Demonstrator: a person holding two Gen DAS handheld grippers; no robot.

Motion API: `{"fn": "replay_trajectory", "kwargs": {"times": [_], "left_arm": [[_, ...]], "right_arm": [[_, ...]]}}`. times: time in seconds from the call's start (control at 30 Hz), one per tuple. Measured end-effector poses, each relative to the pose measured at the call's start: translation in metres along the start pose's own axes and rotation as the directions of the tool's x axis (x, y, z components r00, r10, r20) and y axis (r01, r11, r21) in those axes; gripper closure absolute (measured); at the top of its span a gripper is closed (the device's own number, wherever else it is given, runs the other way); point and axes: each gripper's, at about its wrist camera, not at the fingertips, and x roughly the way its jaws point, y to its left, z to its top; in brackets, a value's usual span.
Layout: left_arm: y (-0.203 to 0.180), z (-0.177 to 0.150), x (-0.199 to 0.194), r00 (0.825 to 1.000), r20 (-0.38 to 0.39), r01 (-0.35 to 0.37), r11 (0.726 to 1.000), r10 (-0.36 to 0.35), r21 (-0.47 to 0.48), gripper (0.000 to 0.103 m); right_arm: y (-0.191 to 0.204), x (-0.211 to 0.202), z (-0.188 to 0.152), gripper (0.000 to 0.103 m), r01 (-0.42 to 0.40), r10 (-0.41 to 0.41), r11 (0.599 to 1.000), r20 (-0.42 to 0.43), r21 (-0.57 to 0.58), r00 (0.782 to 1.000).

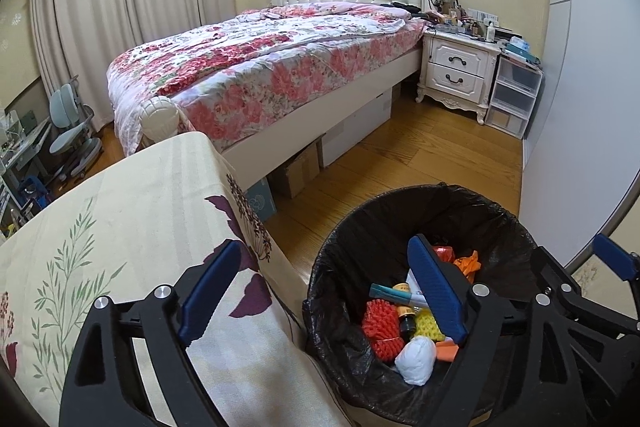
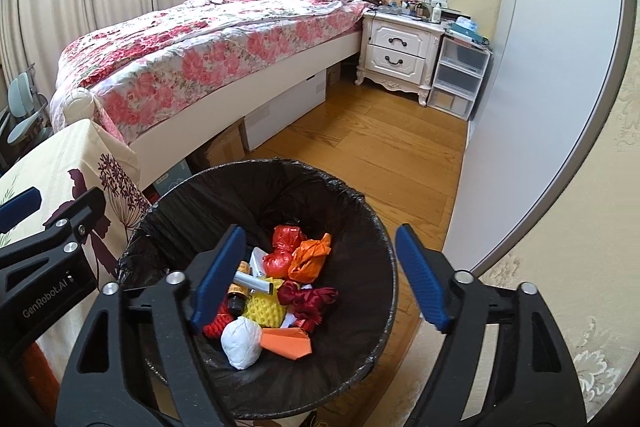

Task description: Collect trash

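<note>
Both tools hang spread and empty over the round black-lined trash bin (image 2: 372,251): right tool (image 2: 320,279) above it, left tool (image 1: 324,291) at its table-side rim. Crumpled white paper ball (image 2: 241,343) lies inside the bin.

Bin liner (image 2: 200,211) — black; contents include a white wad (image 2: 241,343), a yellow foam net (image 2: 266,309), a red net (image 1: 380,331) and orange bags (image 2: 310,255). Tablecloth (image 1: 132,227) — cream, with green sprigs and purple flowers. Quilt (image 1: 256,63) — pink-and-red floral on white. Finger pads (image 2: 218,279) blue; floor (image 2: 360,155) honey-brown wood.
</note>
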Motion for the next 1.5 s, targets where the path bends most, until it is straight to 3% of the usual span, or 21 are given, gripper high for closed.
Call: {"fn": "replay_trajectory", "kwargs": {"times": [0.2,0.53,1.5], "left_arm": [[0.007,-0.001,-0.007,1.0,0.01,-0.016,1.0,0.017,-0.013,0.014],[0.022,-0.015,-0.034,1.0,0.022,-0.015,0.999,0.016,-0.038,0.012],[0.074,-0.077,-0.156,0.994,0.097,-0.044,0.99,0.057,-0.13,0.012]], "right_arm": [[-0.004,-0.009,-0.003,0.013,0.033,-0.033,0.999,0.016,-0.005,0.999],[-0.006,-0.03,-0.015,0.012,0.032,-0.032,0.999,0.017,-0.004,0.999],[0.03,-0.155,-0.056,0.012,-0.078,0.091,0.993,0.162,-0.086,0.983]]}}
